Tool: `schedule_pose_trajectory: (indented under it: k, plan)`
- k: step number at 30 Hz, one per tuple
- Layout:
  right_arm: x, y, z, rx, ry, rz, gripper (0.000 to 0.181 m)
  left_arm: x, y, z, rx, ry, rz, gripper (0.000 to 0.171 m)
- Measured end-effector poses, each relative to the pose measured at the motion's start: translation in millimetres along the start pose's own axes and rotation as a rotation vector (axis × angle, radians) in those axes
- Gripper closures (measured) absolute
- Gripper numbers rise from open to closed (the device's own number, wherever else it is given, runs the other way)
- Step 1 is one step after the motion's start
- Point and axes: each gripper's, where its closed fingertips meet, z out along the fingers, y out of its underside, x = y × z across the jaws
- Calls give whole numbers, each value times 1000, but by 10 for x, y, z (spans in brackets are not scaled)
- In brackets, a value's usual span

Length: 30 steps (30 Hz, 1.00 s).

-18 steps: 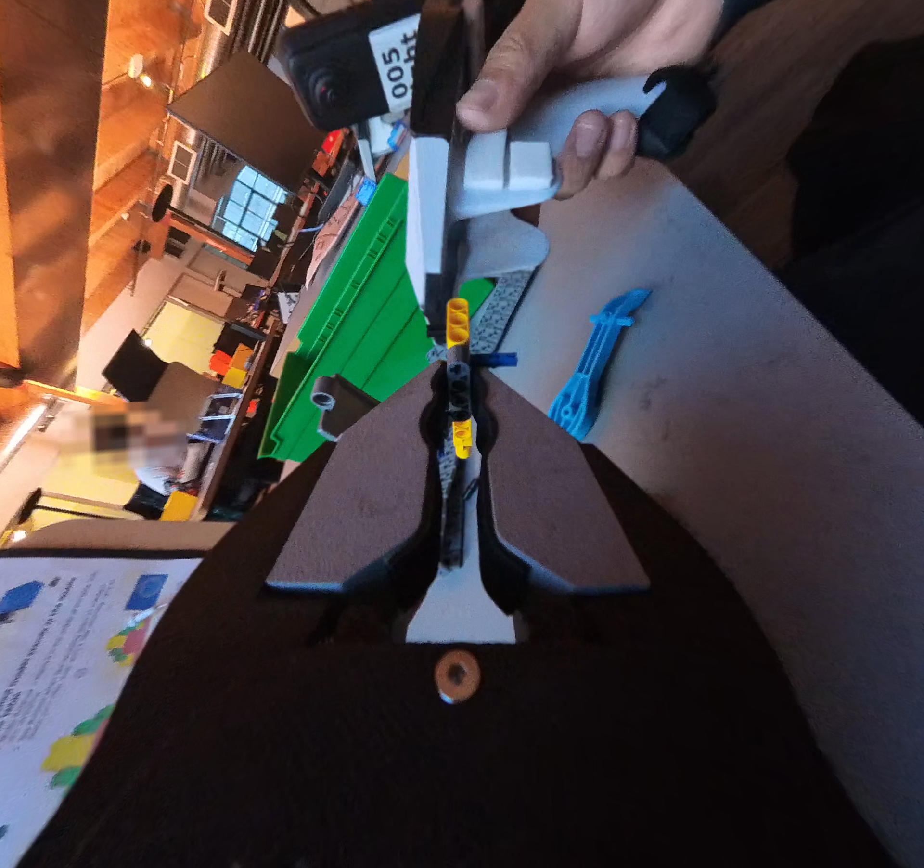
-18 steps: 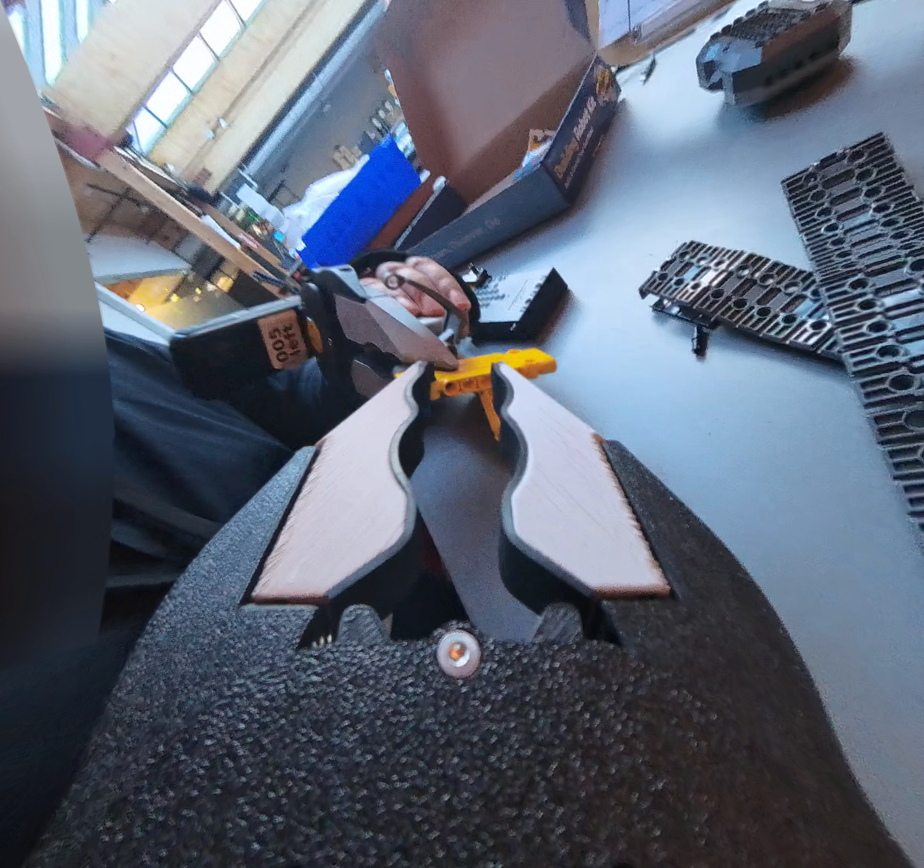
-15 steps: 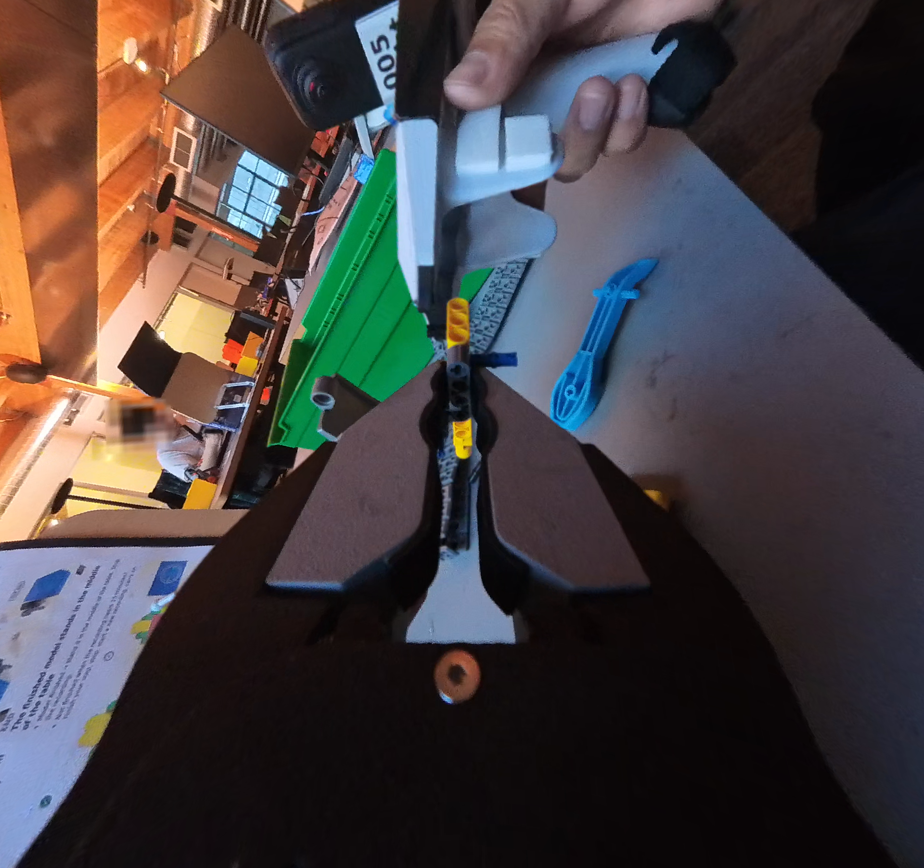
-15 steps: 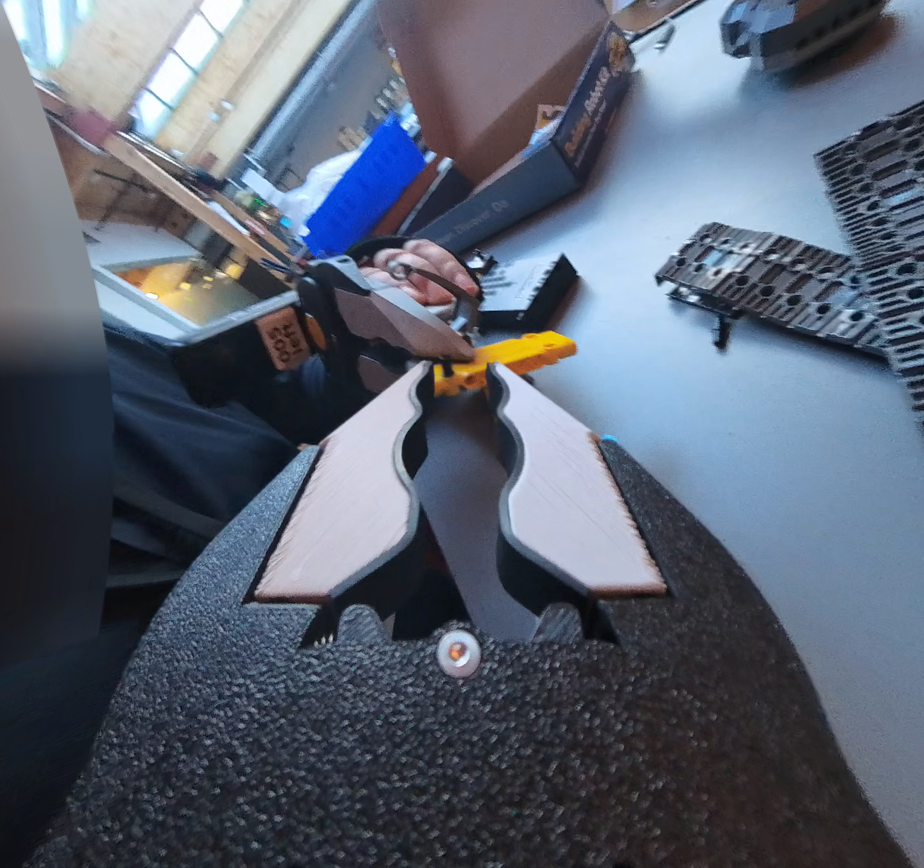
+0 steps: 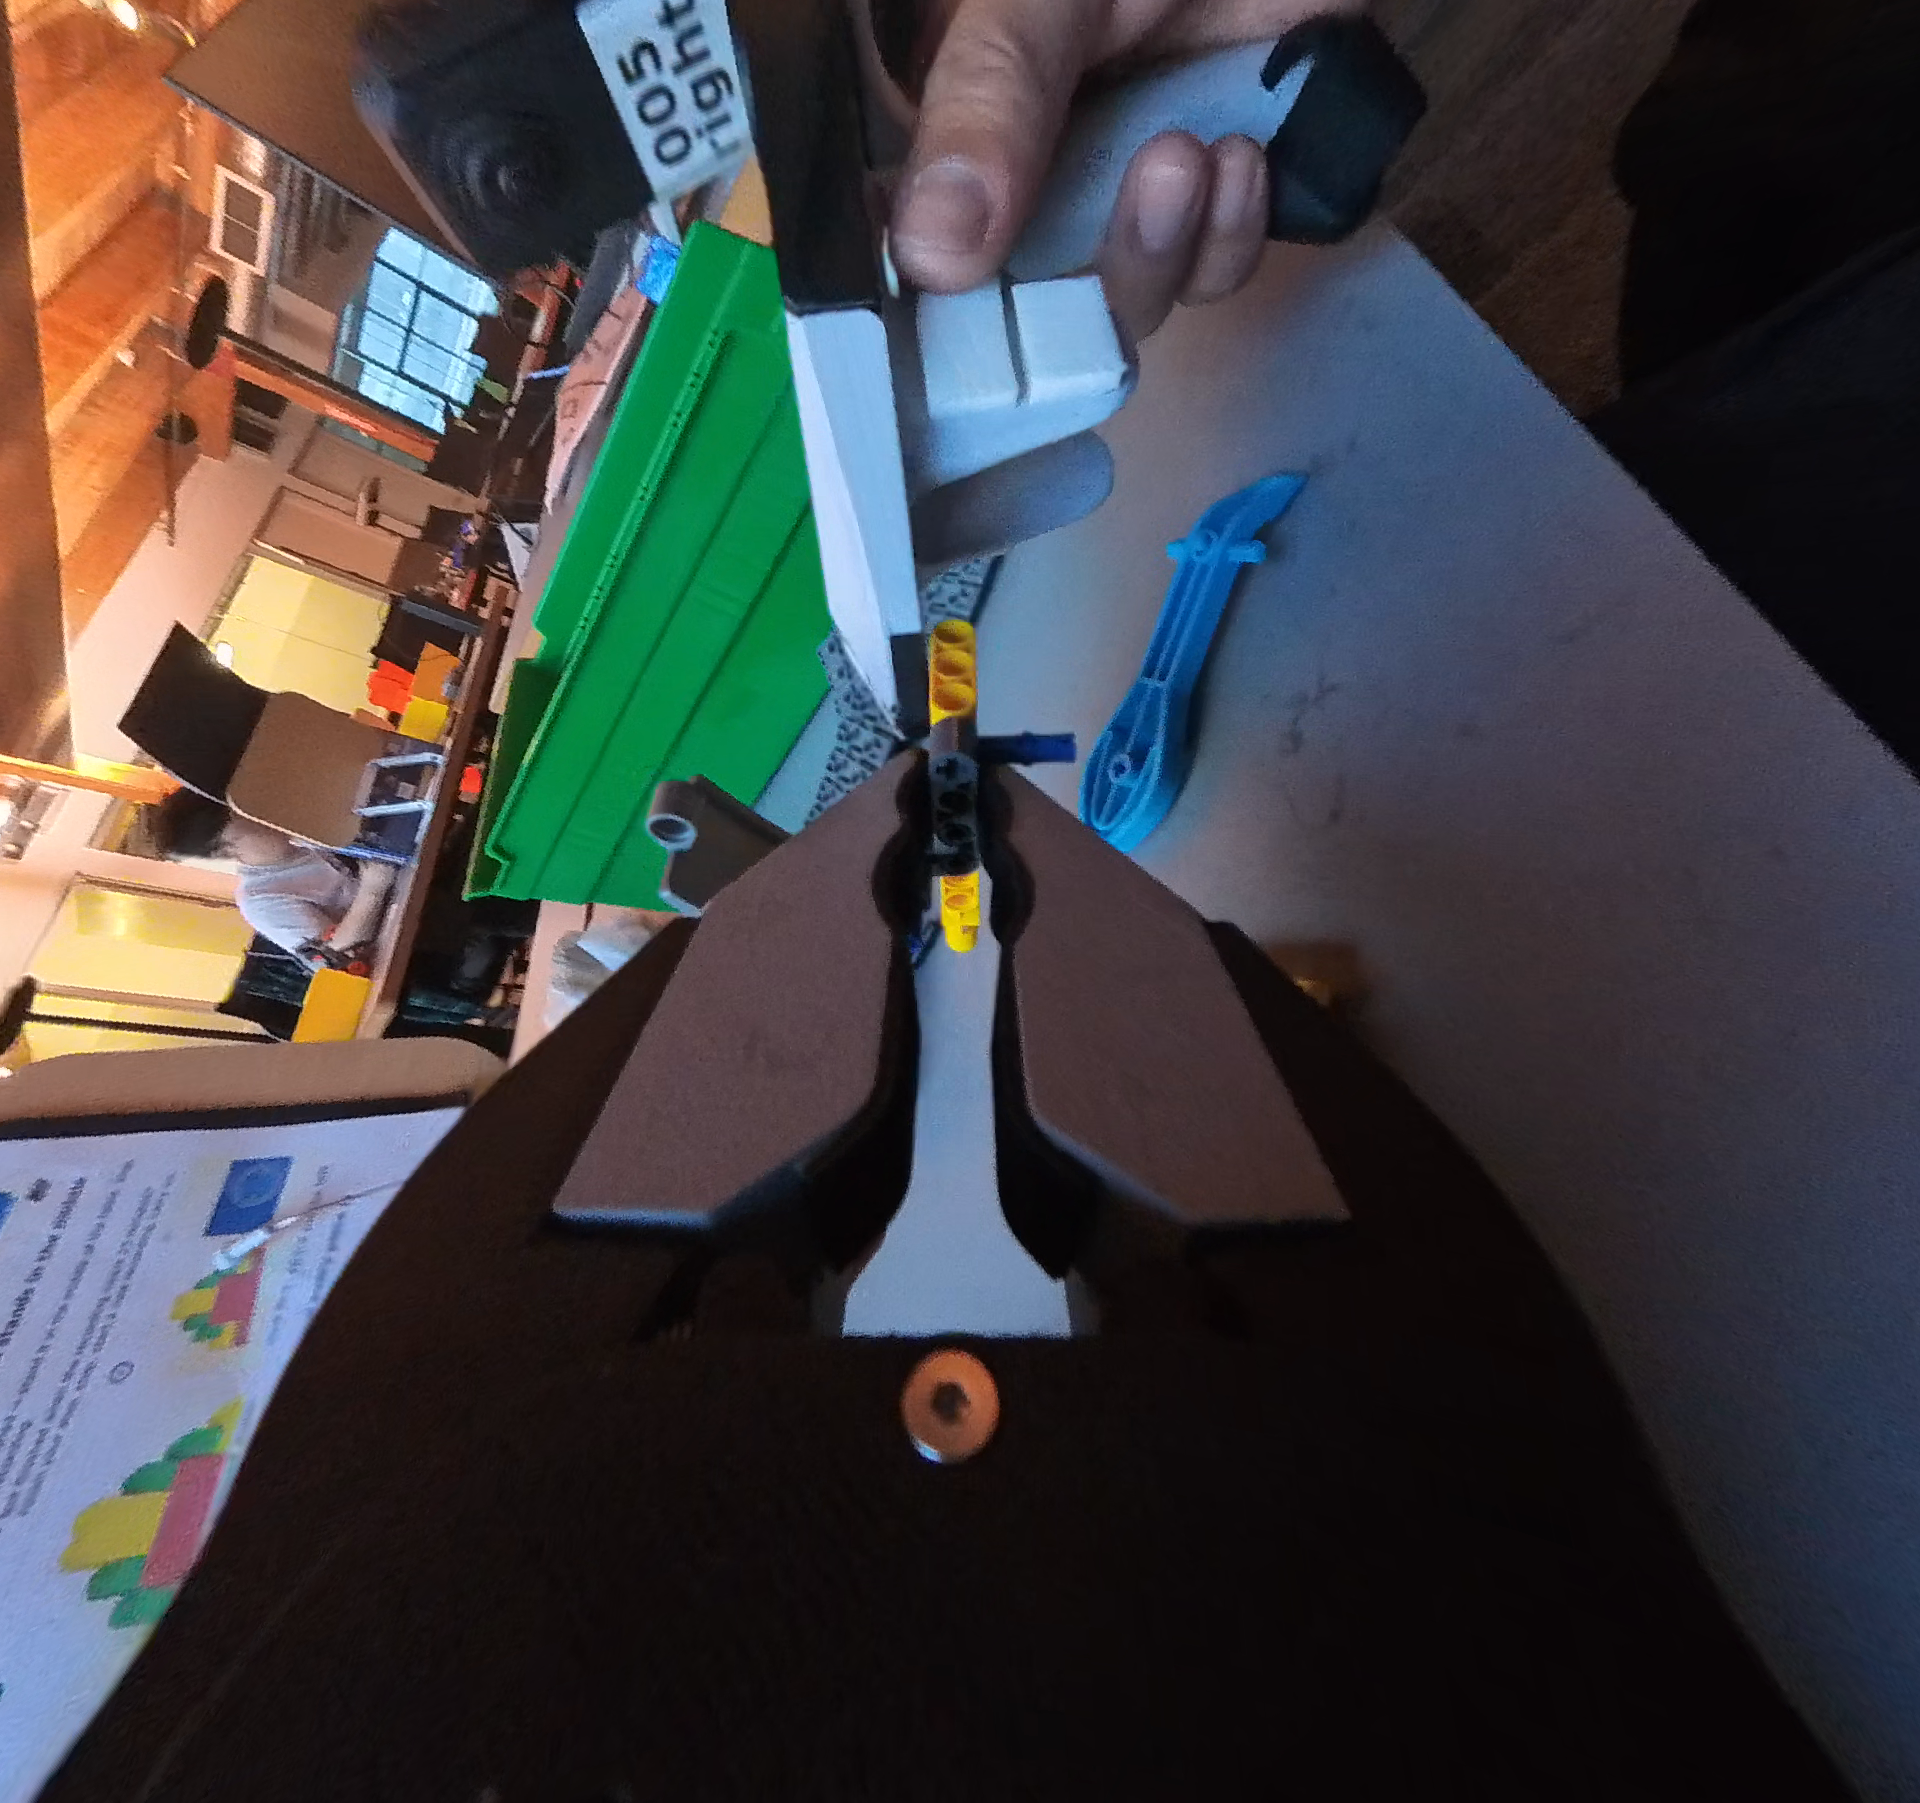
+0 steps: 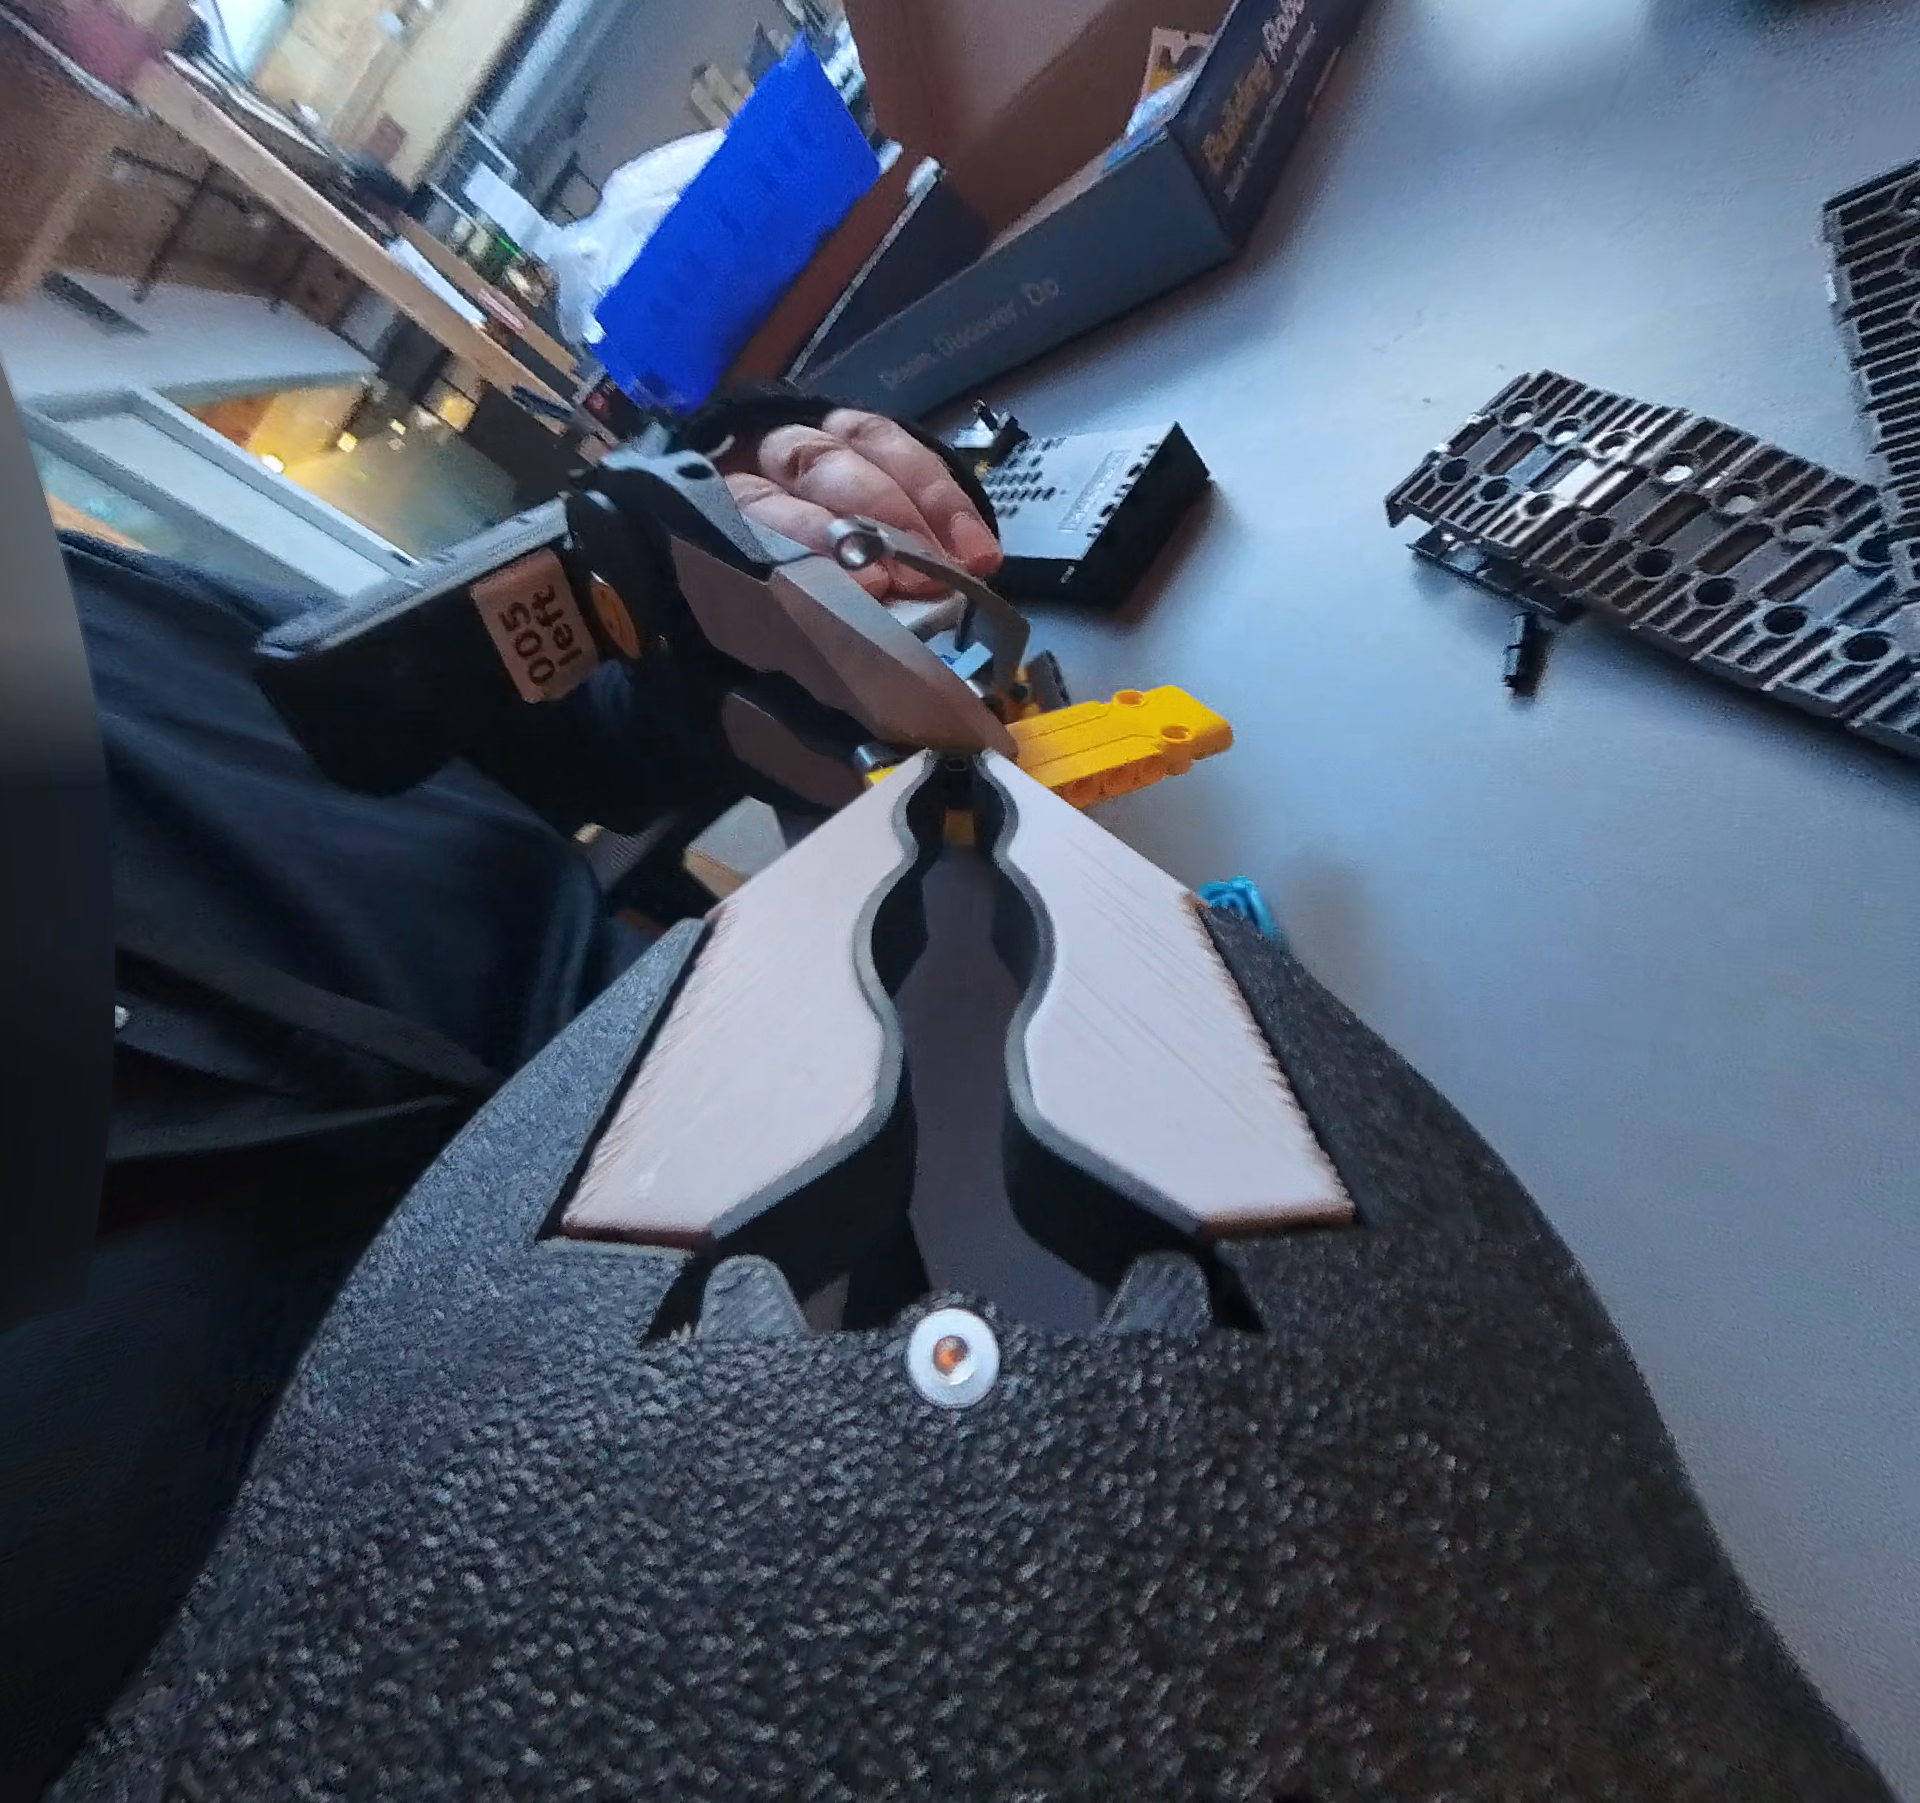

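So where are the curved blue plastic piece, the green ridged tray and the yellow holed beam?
curved blue plastic piece (image 5: 1164, 683): left wrist view, its middle.
green ridged tray (image 5: 665, 610): left wrist view, ridged face.
yellow holed beam (image 6: 1127, 740): right wrist view, flat top.

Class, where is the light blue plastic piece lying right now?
In the left wrist view, the light blue plastic piece lies flat on the table, right of the left hand-held gripper.

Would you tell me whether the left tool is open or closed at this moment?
Closed. In the left wrist view, the left tool has its fingers pinched onto the black-and-yellow beam assembly, with no gap left beside it.
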Motion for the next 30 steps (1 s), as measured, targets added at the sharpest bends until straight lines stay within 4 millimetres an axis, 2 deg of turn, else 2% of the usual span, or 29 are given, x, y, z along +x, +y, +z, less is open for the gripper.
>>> schedule_pose_trajectory:
  k: [3,8,14,19,20,21,22,23,24,25,27,30]
  plan:
    - [55,-41,24,27,39,-16,181,-24,55,21,-37,-9,-32,166]
    - [116,-221,68,180,34,31,181,-136,154,29,-158,-66,-43,164]
    - [213,-466,177,328,34,90,181,-309,319,-5,-219,-124,-85,165]
    - [218,-663,255,406,42,86,181,-440,372,-67,-228,-163,-153,164]
    - [230,-803,160,495,49,88,181,-201,274,-53,-177,2,-134,166]
    - [274,-1052,-105,633,52,102,181,134,74,-8,-101,102,-142,166]
    - [315,-1296,-411,724,55,94,181,439,-1,49,-131,133,13,165]
    - [318,-1451,-574,723,85,38,181,499,-96,81,-113,88,172,165]
    - [291,-1495,-565,647,126,-27,181,367,-120,99,-95,43,104,166]
    - [244,-1489,-506,586,157,-77,181,153,-53,86,-99,16,-28,165]
    - [178,-1378,-340,482,181,-121,181,-187,103,15,-109,-63,-144,166]
    - [158,-1188,-214,412,180,-143,181,-180,180,-2,-127,-97,-101,166]
